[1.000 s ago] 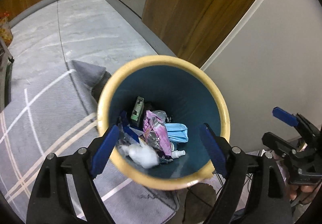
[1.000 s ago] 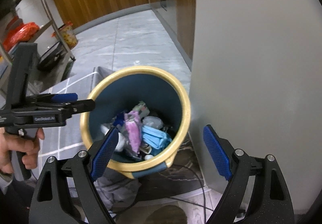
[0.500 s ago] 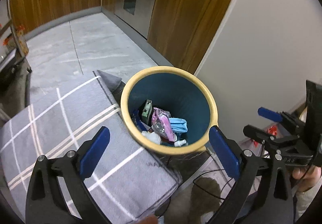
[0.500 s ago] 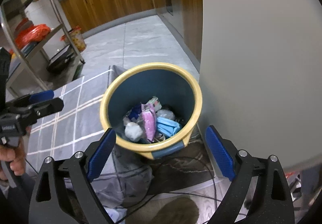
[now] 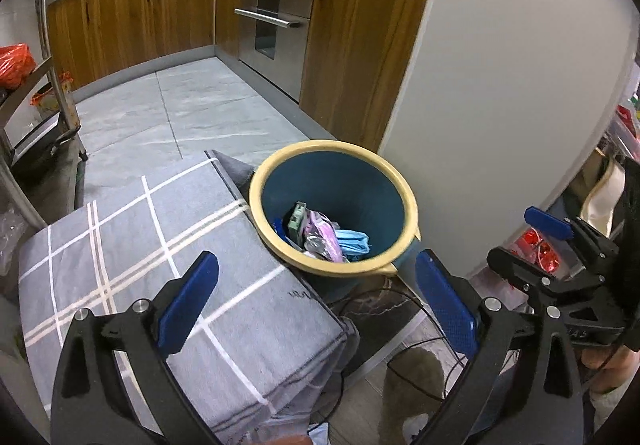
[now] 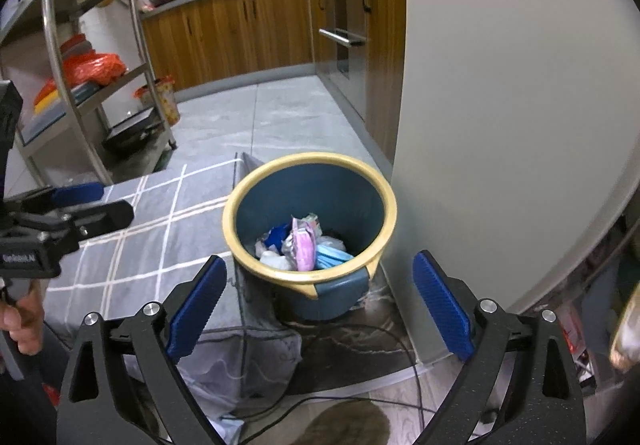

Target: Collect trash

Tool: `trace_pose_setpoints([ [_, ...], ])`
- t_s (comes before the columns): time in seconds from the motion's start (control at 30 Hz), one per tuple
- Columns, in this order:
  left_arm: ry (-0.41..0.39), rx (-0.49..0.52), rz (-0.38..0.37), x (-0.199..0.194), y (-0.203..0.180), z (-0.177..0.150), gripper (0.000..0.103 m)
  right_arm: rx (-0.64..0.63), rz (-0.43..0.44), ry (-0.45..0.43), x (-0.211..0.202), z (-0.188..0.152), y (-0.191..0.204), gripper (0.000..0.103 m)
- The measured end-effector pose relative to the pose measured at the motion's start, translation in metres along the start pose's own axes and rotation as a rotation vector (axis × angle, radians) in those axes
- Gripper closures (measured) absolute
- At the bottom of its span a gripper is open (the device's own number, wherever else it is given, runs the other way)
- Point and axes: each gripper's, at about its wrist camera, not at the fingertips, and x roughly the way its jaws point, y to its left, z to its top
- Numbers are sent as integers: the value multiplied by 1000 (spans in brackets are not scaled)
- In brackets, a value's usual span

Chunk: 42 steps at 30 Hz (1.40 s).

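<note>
Kitchen floor (image 5: 172, 113) is grey tile, wood cabinets (image 5: 132, 17) and an oven (image 5: 272, 13) along the far side, pale wall panel (image 5: 500, 85) on the right. Metal rack (image 6: 92, 93) stands at left with red bags on its shelves. Grey checked cloth (image 5: 160, 257) covers a low block in the foreground; can't tell what's under it. Blue bin (image 5: 334, 181) with a cream rim sits on the floor, touching the cloth's right edge and just beside the wall panel, black cable (image 6: 360, 329) running on the floor in front of it. Trash is inside the bin: pink wrapper (image 6: 303, 247), blue face mask (image 6: 334, 257), white crumpled paper (image 6: 274, 259), green box (image 5: 297, 219), piled together at the bottom. Left gripper (image 5: 316, 297) is wide open with nothing between its blue pads, held above the cloth corner and the near side of the bin; in the right wrist view it shows at the left edge over the cloth (image 6: 86, 203). Right gripper (image 6: 320, 301) is also wide open and empty, pointing down at the bin from the near side; in the left wrist view it sits well off to the right (image 5: 532, 241), clear of the bin.
</note>
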Motion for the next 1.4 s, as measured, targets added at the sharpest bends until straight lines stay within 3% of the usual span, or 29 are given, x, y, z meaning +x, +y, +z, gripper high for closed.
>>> trace_pose_setpoints([
  [0.33, -23, 9, -12, -6, -11, -20, 6, 0, 17, -63, -21, -10, 4, 7],
  [1.4, -32, -2, 1, -5, -13, -18, 6, -11, 33, -44, -17, -11, 11, 7],
])
